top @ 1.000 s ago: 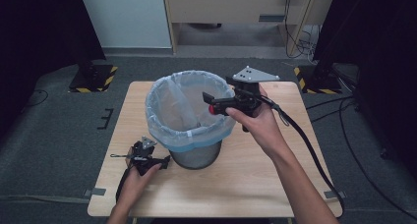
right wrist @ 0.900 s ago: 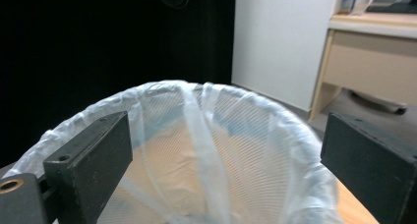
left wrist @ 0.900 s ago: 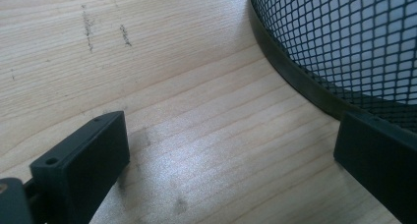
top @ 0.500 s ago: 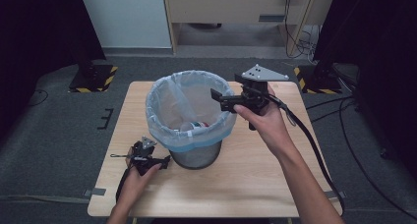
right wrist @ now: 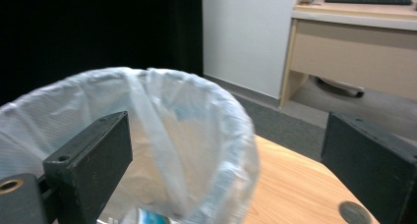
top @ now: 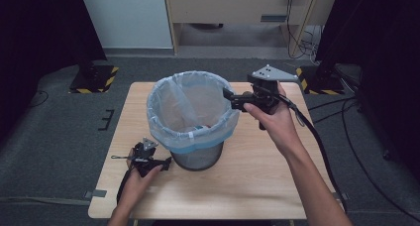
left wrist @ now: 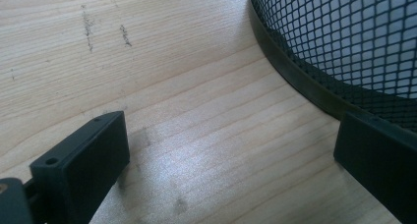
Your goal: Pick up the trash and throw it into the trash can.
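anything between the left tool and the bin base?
Nothing: in the left gripper view, bare table runs from the open left tool to the mesh bin.

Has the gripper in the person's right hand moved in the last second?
Yes. The right gripper has drawn back toward the right, from over the open mouth of the lined bin to its right rim, with its jaws open.

— What stands behind the worktop (top: pixel 267 186)?
— A pale wooden desk (top: pixel 237 8) against the wall, cables (top: pixel 297 35) hanging beside it.
— And on the floor?
— Two yellow-and-black striped stand bases (top: pixel 94 80), one on each side.
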`<state>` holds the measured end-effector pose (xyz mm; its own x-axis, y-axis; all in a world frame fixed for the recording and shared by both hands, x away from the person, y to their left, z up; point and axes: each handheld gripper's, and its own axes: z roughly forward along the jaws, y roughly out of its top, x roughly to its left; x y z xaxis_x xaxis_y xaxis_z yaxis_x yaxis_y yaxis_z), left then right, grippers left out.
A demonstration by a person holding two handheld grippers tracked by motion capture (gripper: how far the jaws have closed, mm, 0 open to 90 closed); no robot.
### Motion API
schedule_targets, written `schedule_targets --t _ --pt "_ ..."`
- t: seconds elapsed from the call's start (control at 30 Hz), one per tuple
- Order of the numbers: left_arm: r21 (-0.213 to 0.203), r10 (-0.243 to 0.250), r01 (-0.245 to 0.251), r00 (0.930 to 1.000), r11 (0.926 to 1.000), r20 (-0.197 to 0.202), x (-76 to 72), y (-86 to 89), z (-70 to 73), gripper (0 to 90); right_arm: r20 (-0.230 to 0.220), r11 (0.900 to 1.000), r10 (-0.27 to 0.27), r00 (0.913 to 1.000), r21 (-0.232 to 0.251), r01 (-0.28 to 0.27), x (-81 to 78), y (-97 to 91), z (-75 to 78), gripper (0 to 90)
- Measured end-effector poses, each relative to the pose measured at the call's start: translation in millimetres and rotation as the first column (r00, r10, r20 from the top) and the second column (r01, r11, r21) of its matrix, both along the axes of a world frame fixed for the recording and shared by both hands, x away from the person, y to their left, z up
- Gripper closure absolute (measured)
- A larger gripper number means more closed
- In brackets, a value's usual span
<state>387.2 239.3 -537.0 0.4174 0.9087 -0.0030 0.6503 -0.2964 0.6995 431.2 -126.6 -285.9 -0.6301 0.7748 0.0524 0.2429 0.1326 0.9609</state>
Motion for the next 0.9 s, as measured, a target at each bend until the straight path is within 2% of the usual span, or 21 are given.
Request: schedule_targets --t 0.1,0.27,0.67,0.9 --pt "0.003 -0.003 0.003 1.0 1.0 -0.002 0.0 0.2 0.2 0.0 -0.004 0.9998 -0.021 0.9998 -0.001 0.021 2.7 -5.6 -2.1 5.2" --pt "0.003 -0.003 0.003 1.0 1.0 -0.002 0.0 0.3 0.2 0.0 -0.021 0.9971 -0.076 0.9969 0.001 0.076 9.9 -25.1 -12.1 5.3" --pt "0.003 -0.003 0.003 1.0 1.0 -0.002 0.0 0.2 0.2 0.0 -0.045 0.9889 -0.148 0.9879 -0.017 0.148 14.8 -55.2 -37.0 4.8" --pt "0.003 -0.003 0.003 1.0 1.0 -0.002 0.0 0.3 0.2 0.0 -0.059 0.9852 -0.17 0.9836 -0.028 0.169 16.0 -65.0 -50.2 4.8"
